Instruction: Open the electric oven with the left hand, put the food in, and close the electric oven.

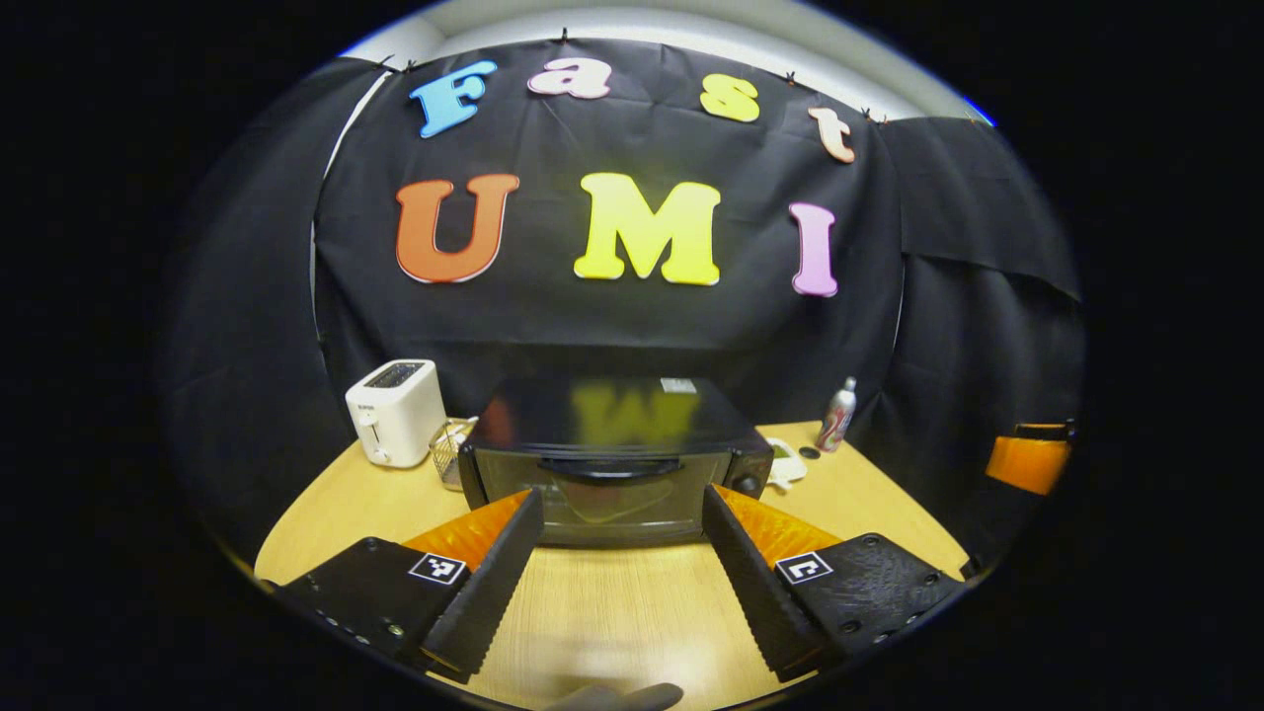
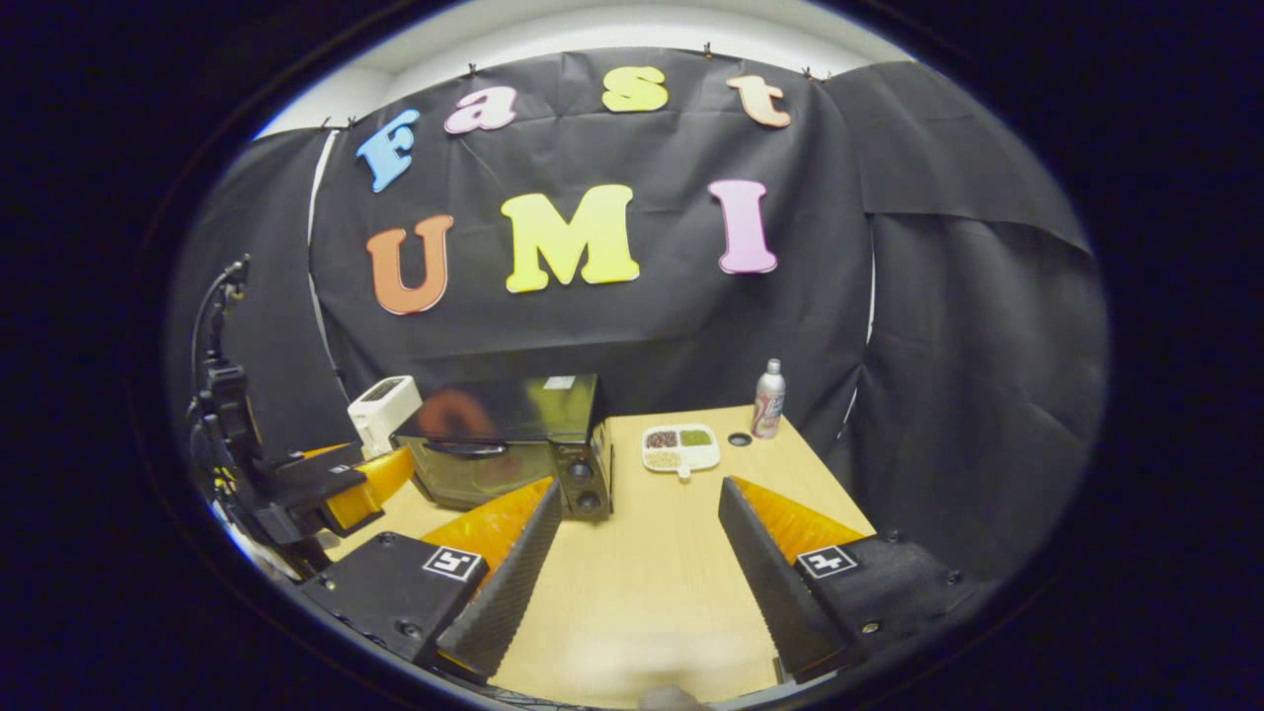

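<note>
Left gripper view: left gripper (image 1: 622, 538) wide, empty, squared to electric oven (image 1: 612, 459), aimed at door handle (image 1: 607, 467); door shut. Right gripper view: right gripper (image 2: 632, 528) wide, empty; food tray (image 2: 680, 448) just right of oven, waiting for pickup.

We count one electric oven (image 1: 612, 462) at twelve o'clock on the table (image 2: 642, 583), one white toaster (image 1: 395, 411) at ten o'clock and one wire basket (image 1: 449, 450) between them. At two o'clock we count one compartment tray of food (image 2: 680, 447), one spray can (image 2: 768, 399) and one small dark disc (image 2: 739, 438). We count two grippers, the left gripper (image 1: 622, 513) and the right gripper (image 2: 637, 509).
</note>
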Demonstrator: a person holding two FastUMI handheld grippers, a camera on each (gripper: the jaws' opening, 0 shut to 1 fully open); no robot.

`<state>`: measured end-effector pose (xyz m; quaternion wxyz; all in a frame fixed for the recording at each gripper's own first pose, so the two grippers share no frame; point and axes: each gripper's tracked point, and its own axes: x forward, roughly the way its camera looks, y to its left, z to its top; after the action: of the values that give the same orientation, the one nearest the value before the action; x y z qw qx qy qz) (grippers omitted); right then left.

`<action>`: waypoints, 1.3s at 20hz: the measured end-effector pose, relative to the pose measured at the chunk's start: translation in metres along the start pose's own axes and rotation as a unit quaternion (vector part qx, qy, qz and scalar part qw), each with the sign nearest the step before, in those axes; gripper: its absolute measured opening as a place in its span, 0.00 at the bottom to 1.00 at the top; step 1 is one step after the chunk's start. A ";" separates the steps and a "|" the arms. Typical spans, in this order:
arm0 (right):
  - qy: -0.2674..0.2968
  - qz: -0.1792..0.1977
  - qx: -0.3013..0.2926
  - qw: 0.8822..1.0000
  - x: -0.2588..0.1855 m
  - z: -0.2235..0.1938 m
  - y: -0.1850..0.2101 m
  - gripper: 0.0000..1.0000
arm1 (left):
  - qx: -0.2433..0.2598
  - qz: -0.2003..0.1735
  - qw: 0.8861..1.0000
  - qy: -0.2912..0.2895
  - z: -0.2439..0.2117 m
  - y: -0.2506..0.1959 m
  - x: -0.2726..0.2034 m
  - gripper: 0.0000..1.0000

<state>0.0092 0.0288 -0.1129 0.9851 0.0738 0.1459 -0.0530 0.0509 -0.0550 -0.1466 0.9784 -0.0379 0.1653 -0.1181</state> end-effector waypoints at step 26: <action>-0.159 0.039 -0.022 0.986 -0.125 0.114 -0.106 0.96 | 0.016 0.087 0.989 -0.116 0.118 -0.061 -0.185 0.96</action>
<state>-0.0911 -0.0837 0.0176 0.9985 0.0480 -0.0142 -0.0223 -0.0933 -0.0644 0.0298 0.9980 -0.0210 0.0514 -0.0296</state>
